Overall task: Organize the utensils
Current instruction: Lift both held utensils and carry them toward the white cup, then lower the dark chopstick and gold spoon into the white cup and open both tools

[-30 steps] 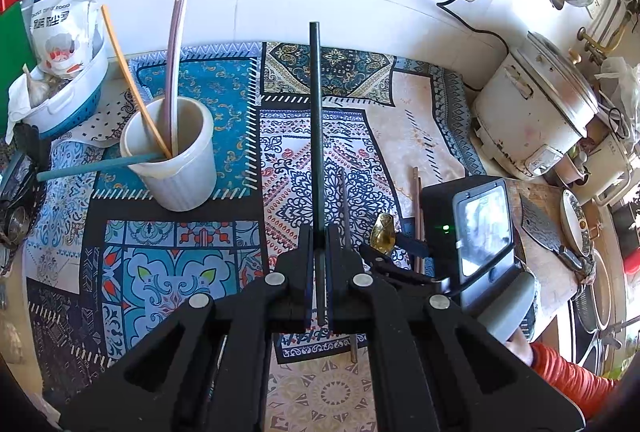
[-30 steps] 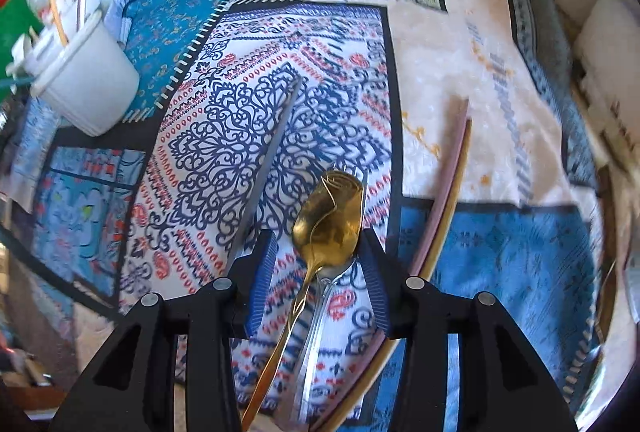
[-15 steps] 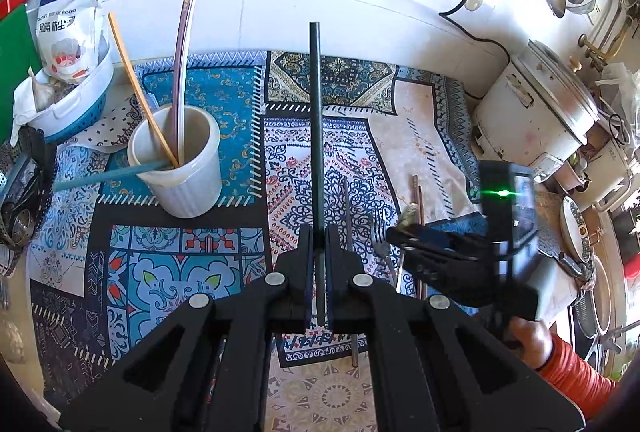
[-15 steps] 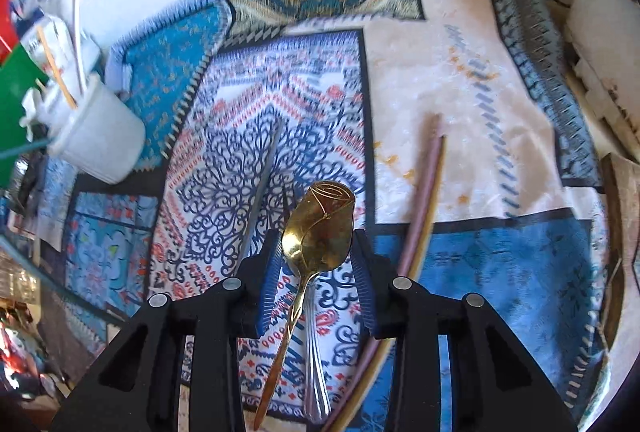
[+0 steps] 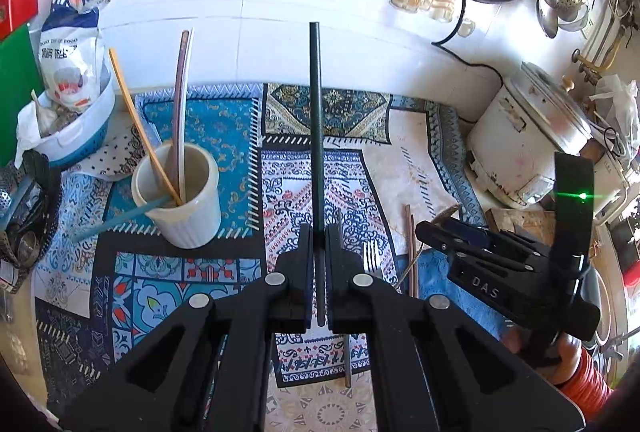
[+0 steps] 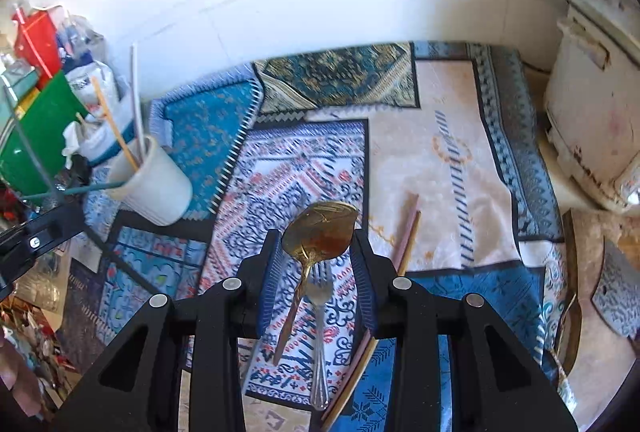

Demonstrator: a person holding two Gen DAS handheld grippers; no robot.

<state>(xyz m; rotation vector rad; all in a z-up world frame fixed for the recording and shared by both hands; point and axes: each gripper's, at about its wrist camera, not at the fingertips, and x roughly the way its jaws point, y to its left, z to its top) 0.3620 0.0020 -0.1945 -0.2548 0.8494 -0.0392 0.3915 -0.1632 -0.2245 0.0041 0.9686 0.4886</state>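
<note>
My left gripper [image 5: 319, 232] is shut on a long black chopstick [image 5: 315, 120] that points away over the mat. My right gripper [image 6: 316, 240] is shut on the bowl of a gold spoon [image 6: 320, 228] and holds it above the mat; it also shows in the left wrist view [image 5: 440, 228]. A white cup [image 5: 178, 192] at the left holds several chopsticks; it also shows in the right wrist view [image 6: 154, 188]. A silver fork [image 6: 319, 316] and a pair of brown chopsticks [image 6: 406, 240] lie on the mat below the spoon.
A patterned mat [image 5: 332, 112] covers the counter. A white rice cooker [image 5: 528, 140] stands at the right. A white-and-blue basket [image 5: 76, 128] with bags sits at the far left. A grey chopstick [image 5: 347, 360] lies on the mat under my left gripper.
My right gripper has closed on the gold spoon and lifted it off the mat, away from the fork. My left gripper has risen a little with the black chopstick.
</note>
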